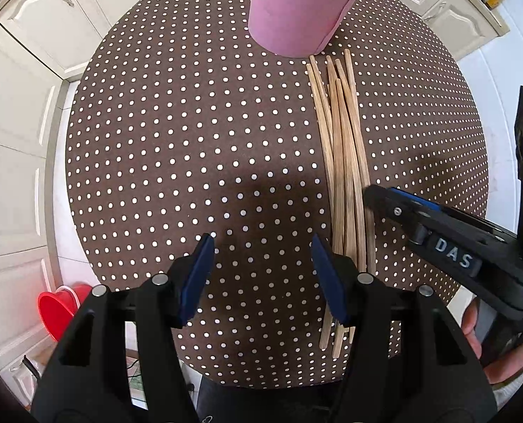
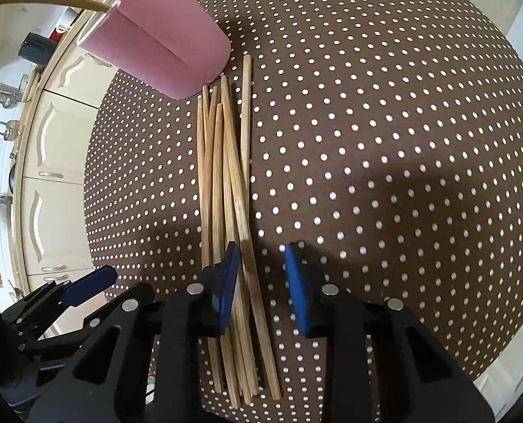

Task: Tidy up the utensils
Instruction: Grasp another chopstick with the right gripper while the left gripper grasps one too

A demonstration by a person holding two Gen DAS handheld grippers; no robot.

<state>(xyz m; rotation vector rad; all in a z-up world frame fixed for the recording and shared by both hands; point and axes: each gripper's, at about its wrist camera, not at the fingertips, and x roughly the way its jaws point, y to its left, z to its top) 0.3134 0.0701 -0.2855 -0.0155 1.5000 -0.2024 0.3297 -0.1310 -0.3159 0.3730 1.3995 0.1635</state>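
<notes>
Right gripper was closest in, jaws partly apart and straddling the outer sticks of the chopsticks without pinching them yet; left gripper hung open over bare cloth just beside the pile. My worry: the sticks overlapped and crossed, so a squeeze could've grabbed several or scattered them. They were plain pale wood, thin, lying loosely lengthwise on the dotted table, tips near the pink cup.

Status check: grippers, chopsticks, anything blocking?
Left hand-held gripper open, empty. Right hand-held gripper open over chopsticks, none gripped. Chopsticks piled beside pink cup. Nothing blocking.
</notes>
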